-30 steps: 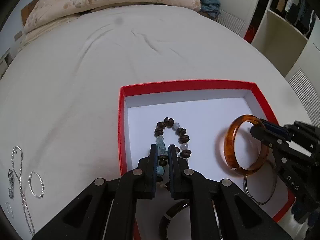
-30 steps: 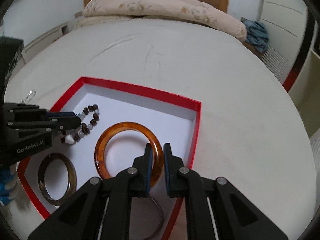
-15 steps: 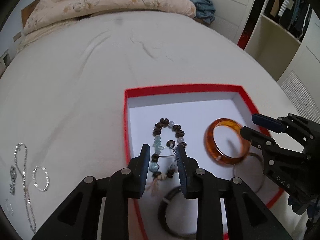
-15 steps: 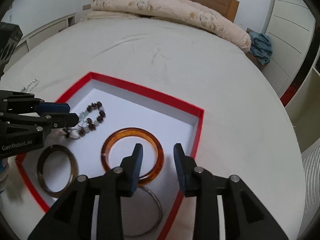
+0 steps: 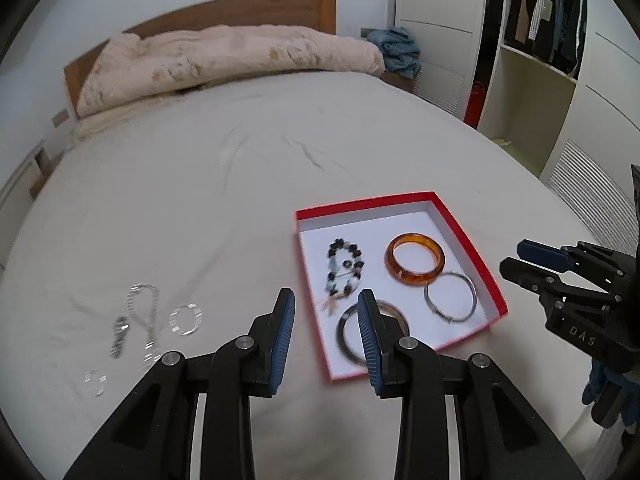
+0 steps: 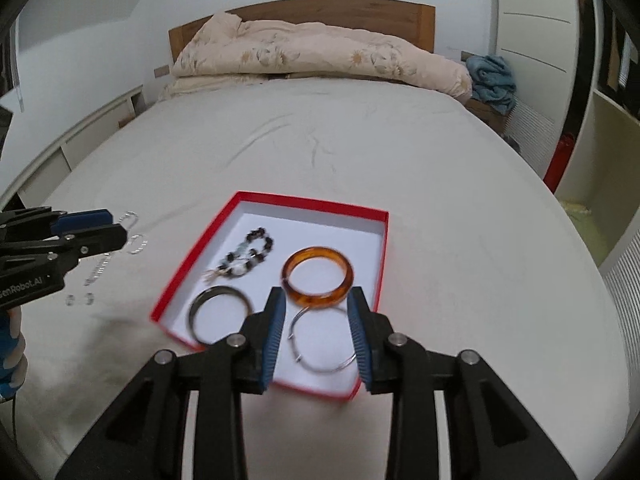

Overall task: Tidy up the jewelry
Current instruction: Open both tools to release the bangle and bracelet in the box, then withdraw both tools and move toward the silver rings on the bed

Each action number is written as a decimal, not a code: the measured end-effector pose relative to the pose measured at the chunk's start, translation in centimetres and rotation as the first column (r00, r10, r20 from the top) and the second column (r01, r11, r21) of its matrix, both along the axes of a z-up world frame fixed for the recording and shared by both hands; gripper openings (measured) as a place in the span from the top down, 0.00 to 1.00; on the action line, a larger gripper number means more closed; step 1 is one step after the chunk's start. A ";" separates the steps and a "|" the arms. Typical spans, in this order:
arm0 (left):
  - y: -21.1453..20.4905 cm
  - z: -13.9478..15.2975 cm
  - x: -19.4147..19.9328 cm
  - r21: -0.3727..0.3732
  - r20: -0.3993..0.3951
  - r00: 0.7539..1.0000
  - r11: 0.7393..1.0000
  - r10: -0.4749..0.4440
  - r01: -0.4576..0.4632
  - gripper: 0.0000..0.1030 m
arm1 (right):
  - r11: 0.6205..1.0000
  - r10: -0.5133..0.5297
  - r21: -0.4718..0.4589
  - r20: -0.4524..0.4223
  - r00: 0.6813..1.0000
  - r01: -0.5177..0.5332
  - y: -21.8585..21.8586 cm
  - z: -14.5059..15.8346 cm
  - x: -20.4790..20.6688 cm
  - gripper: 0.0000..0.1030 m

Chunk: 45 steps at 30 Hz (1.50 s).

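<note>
Bed [image 5: 200, 184] carries red-rimmed box [image 5: 472, 252]. Left gripper [image 5: 326, 334] released, jaws just opened wider, nothing between, above box's near-left edge. Right gripper [image 6: 316, 330] released, jaws parted, empty, above box's near edge. Inside box: amber bangle [image 6: 318, 276] just beyond right gripper, touching silver bangle [image 6: 324, 340]; dark bangle [image 6: 220, 312] near-left; beaded bracelet [image 5: 344, 270] far-left. Silver chain [image 5: 144, 316] and rings on sheet left of box.

Four bracelets [image 5: 415, 264] lie in the box [image 5: 472, 250] on the bed [image 5: 200, 184].
</note>
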<state>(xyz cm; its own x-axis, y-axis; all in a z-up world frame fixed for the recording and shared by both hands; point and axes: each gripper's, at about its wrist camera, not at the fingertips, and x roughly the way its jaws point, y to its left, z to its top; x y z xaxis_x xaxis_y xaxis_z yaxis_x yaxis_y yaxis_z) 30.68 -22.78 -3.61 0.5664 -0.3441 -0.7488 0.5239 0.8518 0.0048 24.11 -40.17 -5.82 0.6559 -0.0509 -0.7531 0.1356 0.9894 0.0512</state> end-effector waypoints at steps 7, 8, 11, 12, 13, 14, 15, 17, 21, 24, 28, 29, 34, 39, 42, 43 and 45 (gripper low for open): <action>4.4 2.4 -4.4 0.021 0.023 0.999 0.999 0.039 -0.039 0.64 | 0.999 -0.029 0.036 0.011 1.000 0.029 2.4 1.9 -4.0 0.70; 5.0 2.7 -4.9 0.021 0.026 0.999 0.999 0.045 -0.045 0.62 | 0.999 -0.032 0.040 0.013 0.999 0.032 2.8 2.2 -4.6 0.70; 6.8 3.2 -6.5 0.022 0.030 0.998 0.998 0.063 -0.064 0.60 | 0.997 -0.042 0.060 0.021 0.999 0.041 4.2 3.0 -6.4 0.63; 7.3 3.4 -7.0 0.023 0.033 0.997 0.997 0.069 -0.070 0.60 | 0.997 -0.044 0.068 0.024 0.999 0.042 4.6 3.3 -6.9 0.63; 8.1 3.6 -7.6 0.021 0.038 0.996 0.997 0.079 -0.080 0.59 | 0.996 -0.043 0.075 0.026 0.999 0.041 5.0 3.6 -7.2 0.63; 8.6 3.8 -8.0 0.020 0.041 0.995 0.996 0.086 -0.087 0.57 | 0.996 -0.041 0.077 0.026 0.999 0.039 5.4 3.7 -7.6 0.63; 9.3 4.0 -8.5 0.016 0.047 0.994 0.995 0.098 -0.099 0.57 | 0.996 -0.036 0.077 0.025 0.999 0.034 5.9 4.0 -7.9 0.63; 10.8 4.3 -9.5 0.010 0.049 0.992 0.993 0.115 -0.115 0.57 | 0.996 -0.029 0.082 0.029 0.999 0.026 6.9 4.4 -8.5 0.63; 13.4 4.6 -10.9 0.003 0.066 0.987 0.990 0.144 -0.144 0.57 | 0.996 -0.006 0.086 0.033 0.999 0.003 9.0 4.9 -9.4 0.63; 15.3 4.5 -11.7 0.012 0.054 0.985 0.986 0.167 -0.168 0.55 | 0.995 0.012 0.095 0.038 0.999 -0.016 10.4 5.1 -9.7 0.63; 17.8 4.1 -12.2 0.013 0.038 0.979 0.979 0.202 -0.203 0.51 | 0.994 0.046 0.100 0.033 0.998 -0.049 12.6 5.0 -9.6 0.63; 18.1 4.0 -12.2 0.015 0.037 0.978 0.978 0.208 -0.208 0.50 | 0.993 0.053 0.100 0.032 0.998 -0.055 13.1 4.9 -9.5 0.63; 19.9 3.0 -11.9 0.012 0.008 0.974 0.974 0.227 -0.227 0.49 | 0.990 0.089 0.109 0.025 0.996 -0.091 15.4 4.3 -8.4 0.63; 20.9 1.3 -10.9 0.027 -0.022 0.968 0.968 0.249 -0.248 0.49 | 0.986 0.121 0.113 0.007 0.993 -0.121 17.2 3.1 -7.3 0.63; 21.9 0.0 -9.9 0.035 -0.035 0.962 0.963 0.270 -0.269 0.49 | 0.983 0.136 0.122 -0.002 0.991 -0.135 18.1 2.2 -6.6 0.63; 22.3 -0.4 -9.6 0.037 -0.040 0.960 0.961 0.277 -0.275 0.49 | 0.981 0.141 0.132 -0.008 0.990 -0.138 18.4 1.7 -6.2 0.63; 23.5 -1.7 -8.7 0.036 -0.065 0.953 0.955 0.297 -0.295 0.49 | 0.979 0.150 0.143 -0.016 0.989 -0.146 18.9 1.0 -5.6 0.63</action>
